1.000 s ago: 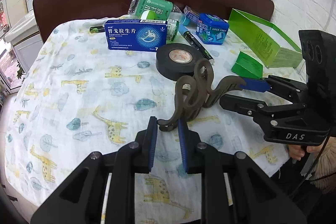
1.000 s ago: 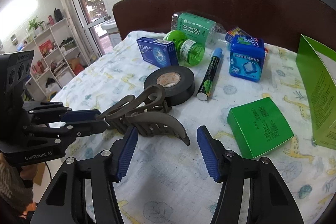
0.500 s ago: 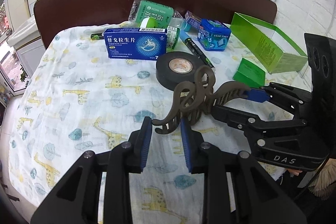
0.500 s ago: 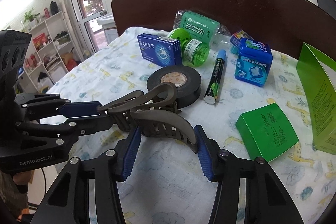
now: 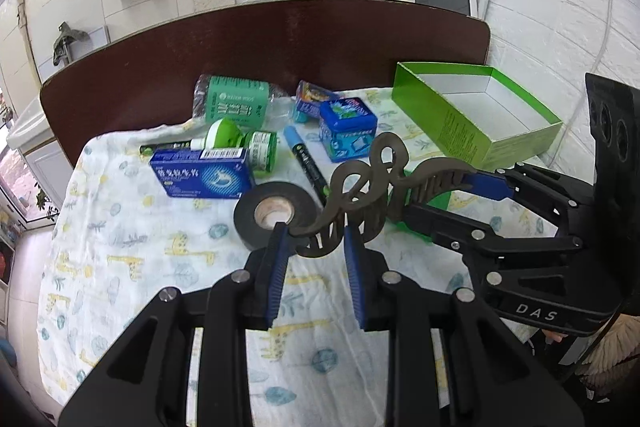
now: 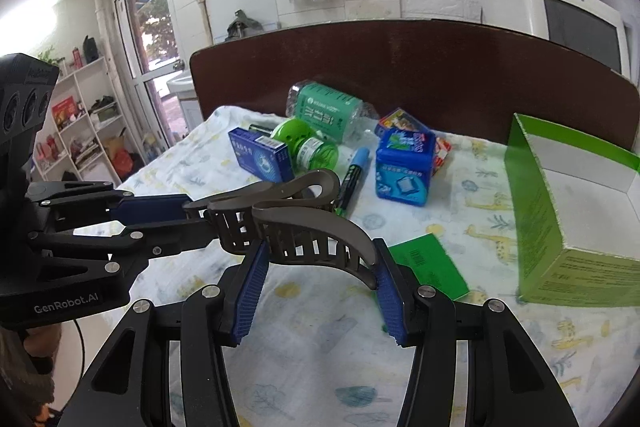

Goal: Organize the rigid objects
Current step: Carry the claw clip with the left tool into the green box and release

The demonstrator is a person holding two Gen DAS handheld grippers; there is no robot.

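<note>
Nearest the front edge, above the cloth: brown hair claw (image 5: 372, 187) lifted clear of the table, held from both sides at once
Left gripper (image 5: 316, 247): blue pads closed on one curved handle tip of the claw; jaws narrow, having eased slightly wider a moment ago with the claw between them
Right gripper (image 6: 320, 267): pads (image 6: 250, 291) clamped across the toothed arch of the claw; jaws half spread, having just drawn in onto it
Cloth (image 5: 120, 267): white with giraffes and leaves, draped over the dark brown table (image 5: 280, 39)
Middle of the cloth: black tape roll (image 5: 272, 215) lying flat, just behind the left pads; flat green box (image 6: 428, 263) under the right side of the claw
Further back: blue medicine carton (image 5: 200, 175) toward the left edge; green round jar (image 5: 256, 151) on its side touching it; marker with blue cap (image 5: 306, 163) lying lengthwise; blue square tin (image 5: 348, 135)
Right edge: open green box (image 5: 472, 115), white inside, mouth upward
Far edge of the cloth: green-labelled bottle (image 5: 232, 103) on its side; small colourful packet (image 5: 312, 99) behind the tin
</note>
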